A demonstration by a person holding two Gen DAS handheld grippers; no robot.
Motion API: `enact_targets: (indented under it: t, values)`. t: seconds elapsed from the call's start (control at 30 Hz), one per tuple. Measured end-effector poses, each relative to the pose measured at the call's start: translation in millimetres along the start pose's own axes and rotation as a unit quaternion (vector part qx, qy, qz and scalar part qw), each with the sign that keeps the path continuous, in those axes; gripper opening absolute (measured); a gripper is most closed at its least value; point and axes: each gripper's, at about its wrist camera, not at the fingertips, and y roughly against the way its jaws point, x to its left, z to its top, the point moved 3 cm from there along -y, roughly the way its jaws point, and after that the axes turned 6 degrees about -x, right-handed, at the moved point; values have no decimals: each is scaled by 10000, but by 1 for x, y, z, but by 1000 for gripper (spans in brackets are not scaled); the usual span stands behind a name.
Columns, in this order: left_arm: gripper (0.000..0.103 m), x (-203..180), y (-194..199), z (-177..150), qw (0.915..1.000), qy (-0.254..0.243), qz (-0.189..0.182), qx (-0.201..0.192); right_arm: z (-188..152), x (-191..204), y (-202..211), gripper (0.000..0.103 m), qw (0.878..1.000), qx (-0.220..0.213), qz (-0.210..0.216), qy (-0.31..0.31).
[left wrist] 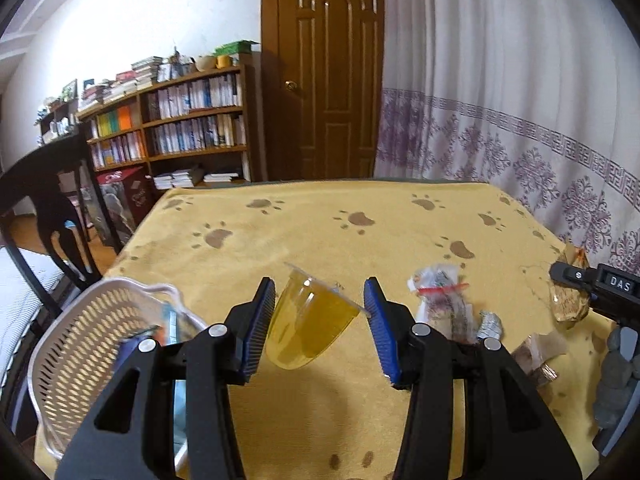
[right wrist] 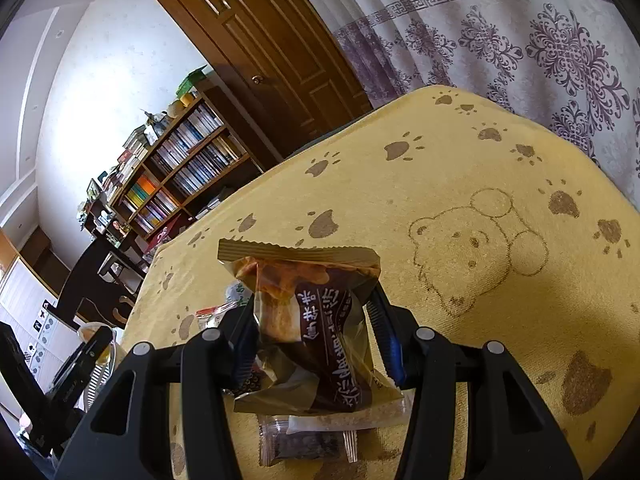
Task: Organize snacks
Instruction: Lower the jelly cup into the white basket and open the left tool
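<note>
On the table, draped in a yellow paw-print cloth (left wrist: pixel 320 216), the left gripper (left wrist: pixel 320 320) has its blue-padded fingers spread apart, and a clear jelly cup (left wrist: pixel 308 324) of yellow-green filling sits tilted in the gap between them; its rim comes close to the right pad and its side close to the left, but whether either pad actually touches it I cannot tell. Just to the left of that gripper stands a white perforated basket (left wrist: pixel 80 344) at the table's near corner, with something blue and orange already inside. To the right of the cup lies a small heap of wrapped snacks (left wrist: pixel 440 304), one with a red tie, and a few brown-wrapped pieces near the table edge. Farther right, the right gripper (right wrist: pixel 316 320) is closed around a brown pastry packet (right wrist: pixel 312 320), the packet standing upright between the pads with its crimped top edge pointing away. Beneath that packet a dark snack in a clear wrapper (right wrist: pixel 304 444) rests flat on the cloth. A bookshelf (left wrist: pixel 180 120) and a wooden door (left wrist: pixel 324 72) stand beyond the table.
</note>
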Motion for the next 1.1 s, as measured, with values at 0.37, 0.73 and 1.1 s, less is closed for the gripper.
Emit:
enact_targets:
  t: [0.37, 0.73, 1.1]
  values:
    - [47, 38, 25, 22, 9978, 113, 560, -349, -1, 4, -1, 50, 9999, 18, 63, 79]
    - [47, 87, 48, 38, 9937, 603, 784, -518, -6, 10, -3, 50, 9998, 84, 66, 156]
    - [62, 81, 47, 33, 9956, 408, 744, -398, -9, 9, -5, 50, 9998, 117, 52, 156]
